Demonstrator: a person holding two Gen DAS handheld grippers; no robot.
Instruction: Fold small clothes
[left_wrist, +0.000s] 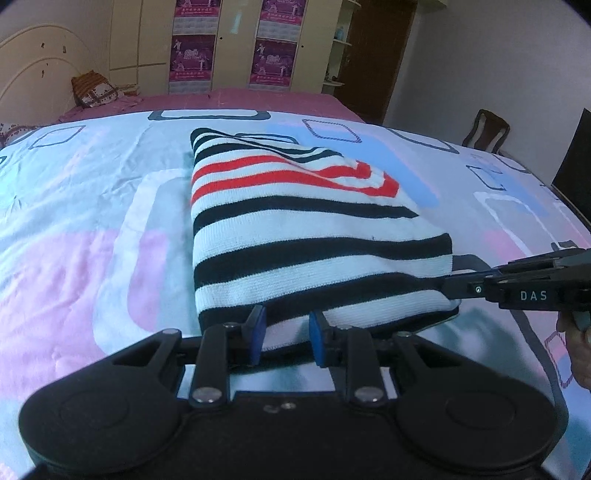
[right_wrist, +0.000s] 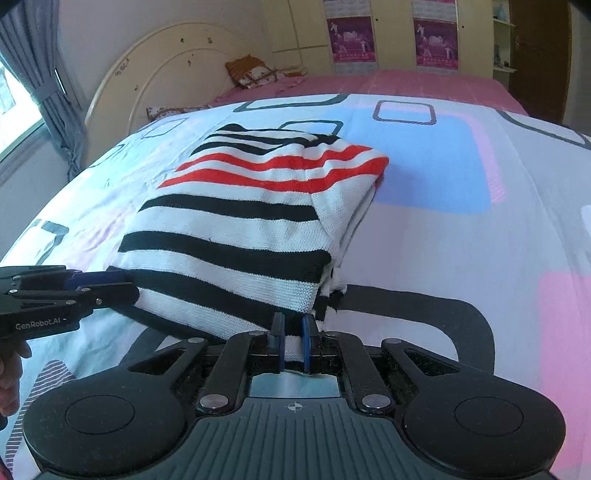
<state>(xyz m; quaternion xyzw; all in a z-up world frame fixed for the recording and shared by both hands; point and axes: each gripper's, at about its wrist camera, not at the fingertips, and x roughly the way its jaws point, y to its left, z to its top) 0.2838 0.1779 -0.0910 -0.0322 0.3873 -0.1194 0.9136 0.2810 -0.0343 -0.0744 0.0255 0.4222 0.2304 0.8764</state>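
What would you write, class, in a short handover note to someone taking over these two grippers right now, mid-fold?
Right gripper: shut on the near hem of the striped sweater, at its right corner.
Left gripper: fingers part-open around the near hem at the left corner; a firm grip cannot be confirmed.
Sweater: lies on the patterned quilt, sides already folded in to a narrow stack.
Left: probably carry the near hem toward the far end, then release and smooth.
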